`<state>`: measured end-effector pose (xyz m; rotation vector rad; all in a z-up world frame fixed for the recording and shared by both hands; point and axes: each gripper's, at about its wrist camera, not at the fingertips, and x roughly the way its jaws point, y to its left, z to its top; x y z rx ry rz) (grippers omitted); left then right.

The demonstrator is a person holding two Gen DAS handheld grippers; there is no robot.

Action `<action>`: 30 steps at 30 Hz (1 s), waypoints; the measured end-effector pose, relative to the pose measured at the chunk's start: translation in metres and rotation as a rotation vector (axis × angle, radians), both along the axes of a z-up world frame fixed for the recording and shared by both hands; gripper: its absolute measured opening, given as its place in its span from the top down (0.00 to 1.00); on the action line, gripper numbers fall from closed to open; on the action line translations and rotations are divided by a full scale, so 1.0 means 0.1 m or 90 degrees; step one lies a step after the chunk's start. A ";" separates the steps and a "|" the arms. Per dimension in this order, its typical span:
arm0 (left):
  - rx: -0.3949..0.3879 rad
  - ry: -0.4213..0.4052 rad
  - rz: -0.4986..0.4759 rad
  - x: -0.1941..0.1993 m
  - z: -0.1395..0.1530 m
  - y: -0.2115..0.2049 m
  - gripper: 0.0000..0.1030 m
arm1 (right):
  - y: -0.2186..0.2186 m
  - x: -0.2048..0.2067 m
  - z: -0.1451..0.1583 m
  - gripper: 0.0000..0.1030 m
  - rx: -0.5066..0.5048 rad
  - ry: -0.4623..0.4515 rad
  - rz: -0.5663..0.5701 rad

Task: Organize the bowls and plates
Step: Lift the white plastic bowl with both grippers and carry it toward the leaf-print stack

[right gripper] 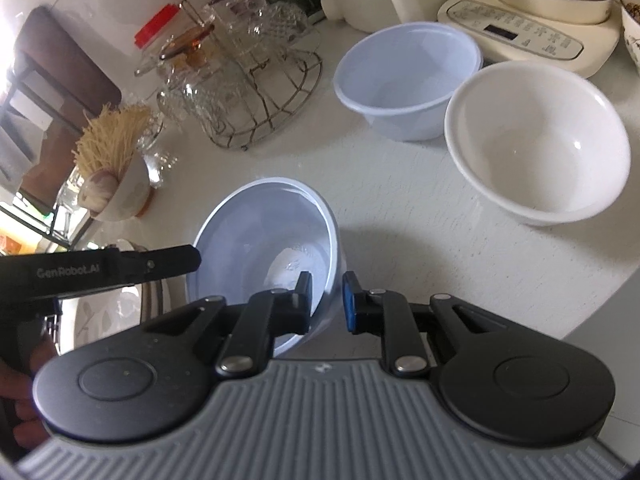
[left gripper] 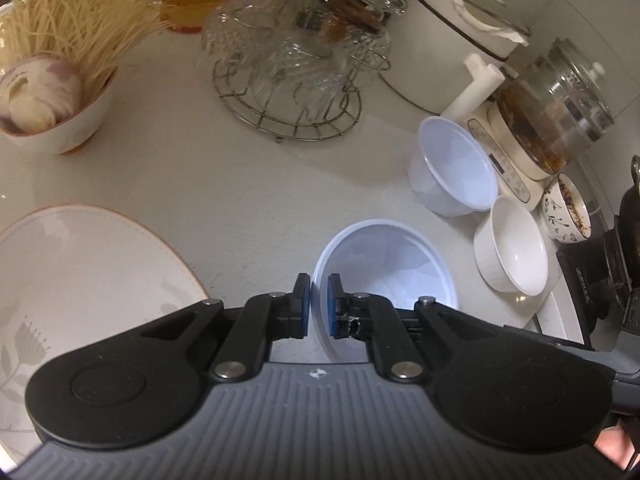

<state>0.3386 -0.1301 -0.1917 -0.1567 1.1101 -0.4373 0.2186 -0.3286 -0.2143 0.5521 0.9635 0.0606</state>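
My left gripper is shut on the near rim of a pale blue plastic bowl, which it holds tilted over the counter. The same bowl shows in the right wrist view, with the left gripper's finger at its left rim. My right gripper straddles the bowl's near right rim, its jaws a little apart, not pinching. A second blue plastic bowl and a white ceramic bowl stand to the right. A large floral plate lies at the left.
A wire rack of glassware stands at the back. A bowl of noodles and garlic is at the left. A kettle on its cream base, a patterned bowl and a stove are at the right.
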 end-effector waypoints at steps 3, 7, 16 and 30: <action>0.003 -0.001 0.001 -0.01 0.01 0.02 0.90 | 0.03 0.02 0.01 0.81 -0.008 -0.003 0.005; 0.003 0.000 0.017 -0.04 0.03 0.07 0.90 | 0.05 0.02 0.05 0.80 -0.017 -0.012 0.002; 0.016 -0.033 0.031 -0.09 0.33 0.19 0.89 | 0.05 0.01 0.36 0.79 -0.056 -0.047 -0.003; -0.008 -0.106 0.023 -0.27 1.05 0.18 0.89 | 0.12 -0.15 1.12 0.79 -0.090 -0.153 -0.001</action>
